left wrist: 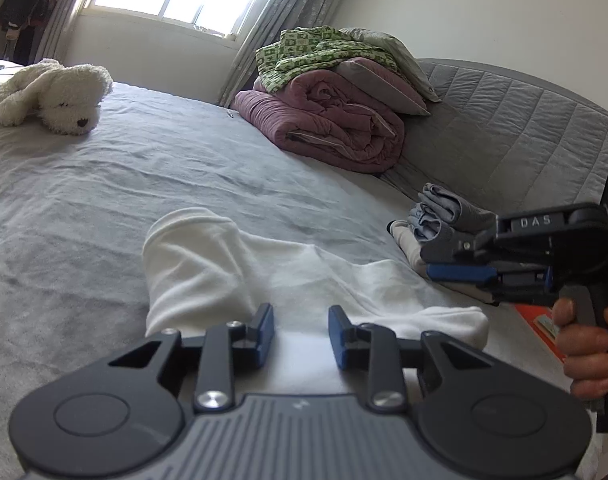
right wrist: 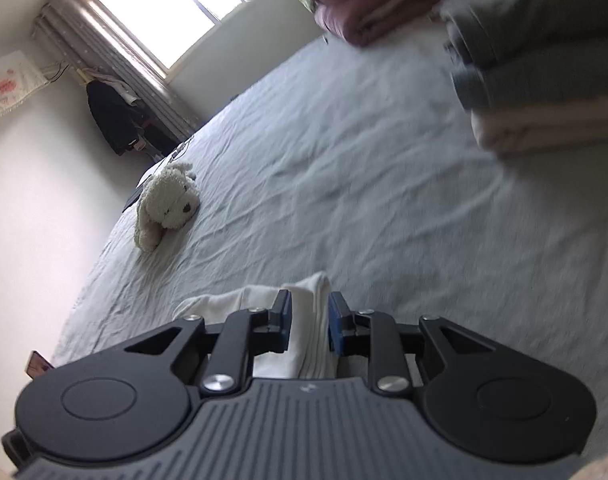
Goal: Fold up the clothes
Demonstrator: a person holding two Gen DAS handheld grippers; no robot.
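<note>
A white garment lies partly folded on the grey bed sheet. My left gripper is open just above the garment's near part, with white cloth showing between its fingers. My right gripper shows in the left wrist view at the right, held in a hand, above the stack of folded clothes. In the right wrist view my right gripper has a thick fold of the white garment between its blue pads, which press its sides.
A white plush dog lies at the far left of the bed. Rolled purple and green bedding sits at the back by the grey headboard. The folded stack appears blurred at the right wrist view's upper right.
</note>
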